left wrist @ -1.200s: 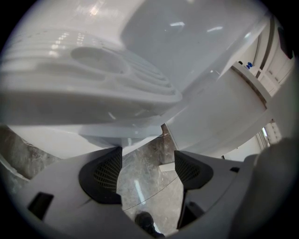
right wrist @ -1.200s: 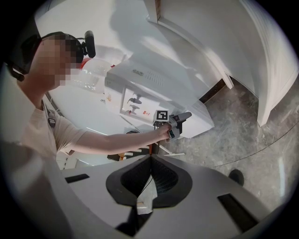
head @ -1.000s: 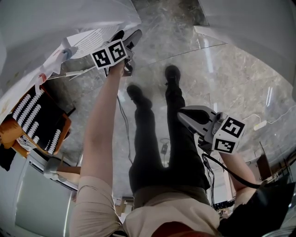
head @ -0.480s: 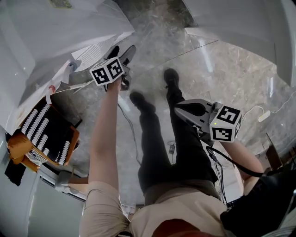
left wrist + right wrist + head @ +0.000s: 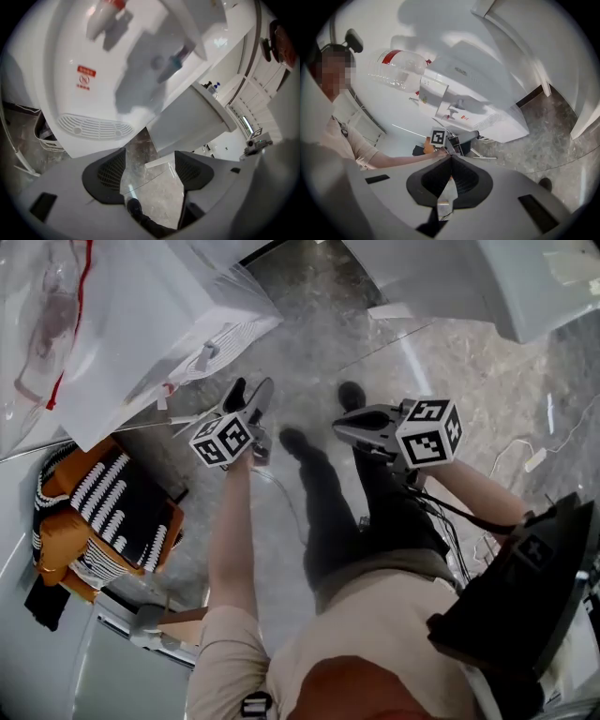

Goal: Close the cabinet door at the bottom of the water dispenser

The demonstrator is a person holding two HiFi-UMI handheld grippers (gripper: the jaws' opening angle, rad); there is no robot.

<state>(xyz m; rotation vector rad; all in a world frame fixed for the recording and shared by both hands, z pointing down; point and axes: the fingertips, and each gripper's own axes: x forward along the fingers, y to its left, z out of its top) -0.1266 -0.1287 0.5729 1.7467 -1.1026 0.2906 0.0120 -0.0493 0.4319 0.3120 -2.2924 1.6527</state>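
Left gripper (image 5: 249, 397), jaws apart and empty, has drawn back from the water dispenser (image 5: 169, 324) at 11 o'clock. Right gripper (image 5: 345, 426), jaws together, has risen alongside. The cabinet door at its base is not distinguishable; the push is probably finished.

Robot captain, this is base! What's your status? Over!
Left gripper open, empty, aimed at water dispenser. Right gripper shut, holding nothing. Neither touches the dispenser. Bottom door can't be made out.

White water dispenser (image 5: 70, 98) (red label (image 5: 86, 78)); grey marbled floor (image 5: 450, 362); orange, black-white striped bag (image 5: 94, 502).
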